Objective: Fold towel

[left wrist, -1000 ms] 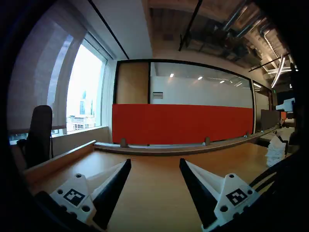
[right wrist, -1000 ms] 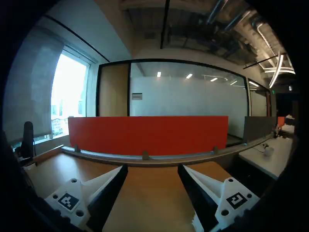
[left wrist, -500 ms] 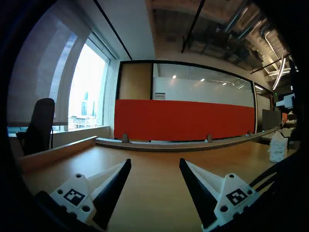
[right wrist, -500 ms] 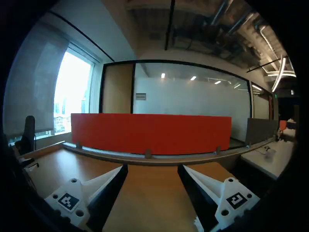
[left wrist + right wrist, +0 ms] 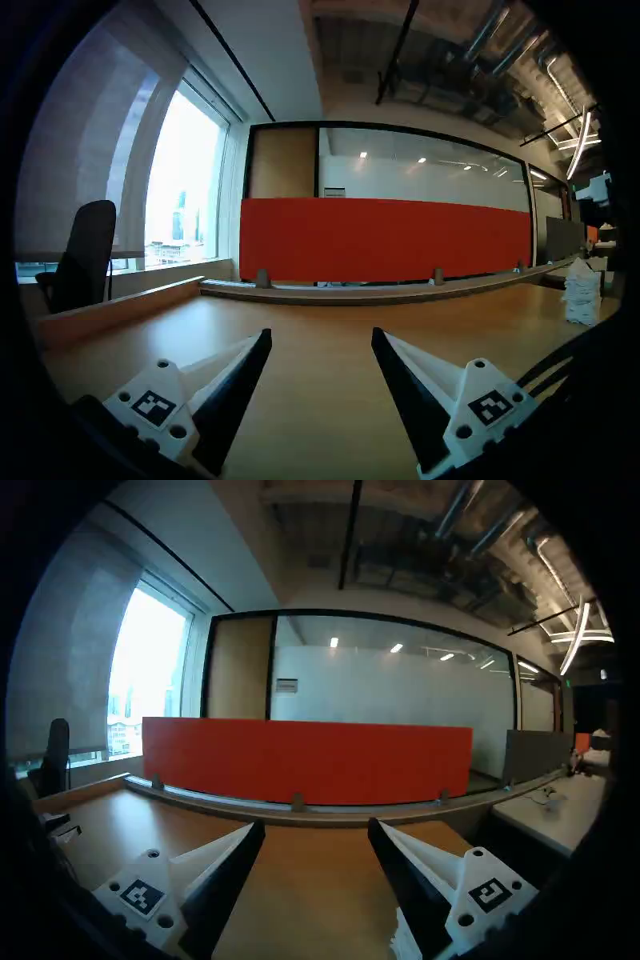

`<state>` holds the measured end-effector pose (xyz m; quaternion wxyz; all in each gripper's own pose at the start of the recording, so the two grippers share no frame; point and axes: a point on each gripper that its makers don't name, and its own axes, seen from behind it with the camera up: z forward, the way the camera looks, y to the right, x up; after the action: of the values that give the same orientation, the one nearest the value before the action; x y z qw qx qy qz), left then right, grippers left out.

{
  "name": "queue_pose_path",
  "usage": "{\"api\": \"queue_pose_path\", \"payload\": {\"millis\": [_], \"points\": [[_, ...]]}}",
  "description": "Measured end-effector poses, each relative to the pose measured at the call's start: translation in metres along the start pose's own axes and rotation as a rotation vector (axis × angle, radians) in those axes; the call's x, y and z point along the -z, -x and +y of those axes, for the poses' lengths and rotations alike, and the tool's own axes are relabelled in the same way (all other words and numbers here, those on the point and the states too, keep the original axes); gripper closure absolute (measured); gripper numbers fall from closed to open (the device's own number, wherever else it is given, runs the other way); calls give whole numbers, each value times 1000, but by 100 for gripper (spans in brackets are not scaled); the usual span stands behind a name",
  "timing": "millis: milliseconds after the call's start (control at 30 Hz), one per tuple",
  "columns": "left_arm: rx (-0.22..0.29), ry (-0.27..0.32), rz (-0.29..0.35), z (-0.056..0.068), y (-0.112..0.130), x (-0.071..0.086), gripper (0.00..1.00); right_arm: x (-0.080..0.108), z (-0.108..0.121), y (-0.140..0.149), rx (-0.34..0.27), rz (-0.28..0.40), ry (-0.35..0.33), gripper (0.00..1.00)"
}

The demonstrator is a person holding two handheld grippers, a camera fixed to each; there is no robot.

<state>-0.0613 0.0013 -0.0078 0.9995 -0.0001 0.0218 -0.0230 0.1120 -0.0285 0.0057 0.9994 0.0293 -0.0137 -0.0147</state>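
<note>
In the left gripper view, a stack of white folded towels stands on the wooden desk at the far right edge. My left gripper hovers low over the bare desk, open, with nothing between its fingers. The stack lies well off to its right. In the right gripper view, my right gripper is open over the same wood top. A bit of white textured cloth peeks out beside its right finger at the bottom edge.
A red divider panel runs along the desk's far edge. A black office chair stands at the left by the window. A white desk sits to the right across a gap in the right gripper view.
The left gripper view has lowered toward the desk, so the divider and the towel stack sit higher in it. The right gripper view shifted only slightly. Both grippers stay open.
</note>
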Motion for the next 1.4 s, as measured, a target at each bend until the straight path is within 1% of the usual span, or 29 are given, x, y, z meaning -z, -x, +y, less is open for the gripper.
{"api": "queue_pose_path", "payload": {"millis": [100, 400, 700, 833, 1000, 1200, 1300, 1400], "points": [[-14, 4, -8, 1, 4, 0, 7, 0, 2, -2, 2, 0, 0, 0], [-18, 0, -37, 0, 11, -3, 8, 0, -3, 3, 2, -8, -7, 0], [-18, 2, -40, 1, 11, -5, 7, 0, -3, 1, 3, -10, -10, 0], [-18, 1, -40, 1, 11, -5, 7, 0, 0, 3, -2, -10, -7, 0], [-19, 1, -40, 0, 12, -5, 3, -1, 4, 6, -9, -12, -2, 0], [-20, 1, -41, 0, 12, -5, 3, -1, 12, 0, -5, 17, 13, 0], [-20, 1, -41, 1, 11, -5, 3, -2, 18, 0, -13, 23, 30, 0], [-19, 0, -41, 0, 11, -5, 3, -3, 18, 4, -18, 25, 26, 0]]}}
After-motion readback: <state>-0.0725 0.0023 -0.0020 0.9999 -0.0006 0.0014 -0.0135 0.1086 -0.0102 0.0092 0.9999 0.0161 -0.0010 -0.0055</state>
